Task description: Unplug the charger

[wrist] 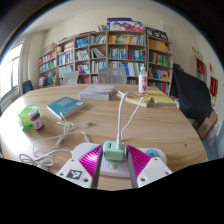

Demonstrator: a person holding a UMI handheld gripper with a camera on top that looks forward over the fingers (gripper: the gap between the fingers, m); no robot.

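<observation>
Claw grips charger; book, cup beyond.

Light: soft daylight from the window, room evenly bright
Shadows: faint on the table
Distortion: strong fisheye bending at edges
Focus: bookshelves slightly soft

Wooden table before packed bookshelves — window beside them.

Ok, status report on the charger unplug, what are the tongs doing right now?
Tongs closed on the green charger plug, pink pads either side. White cables run ahead across the round table. Nothing blocking; books and bottle sit well beyond.
</observation>
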